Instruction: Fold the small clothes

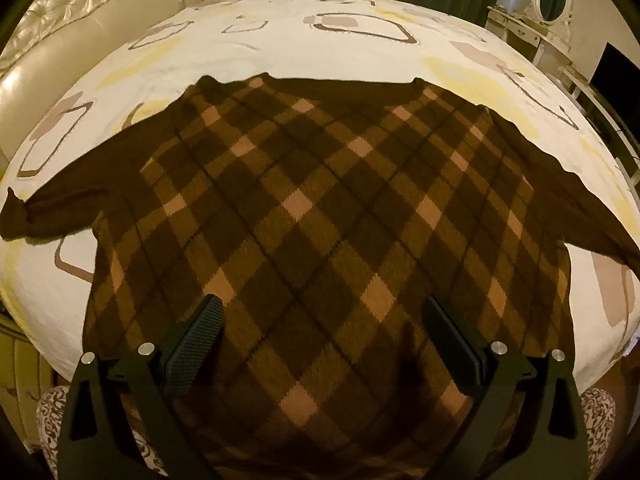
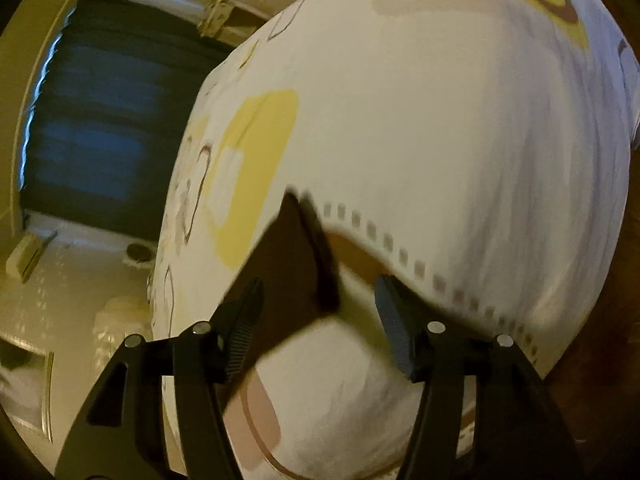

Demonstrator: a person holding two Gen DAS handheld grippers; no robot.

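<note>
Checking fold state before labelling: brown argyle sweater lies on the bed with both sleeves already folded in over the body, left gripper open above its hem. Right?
Not quite. In the left wrist view the sweater lies flat on the bed with both sleeves spread out to the sides, not folded in. The rest holds: the left gripper is open above the hem end.

Brown argyle sweater (image 1: 320, 208) lies flat, sleeves spread.

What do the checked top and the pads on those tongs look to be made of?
The checked top: probably a soft knit or fleece, matte, with fuzzy-edged diamonds. The pads on the left tongs: likely black rubber or plastic, judging by their fine grid texture.
</note>
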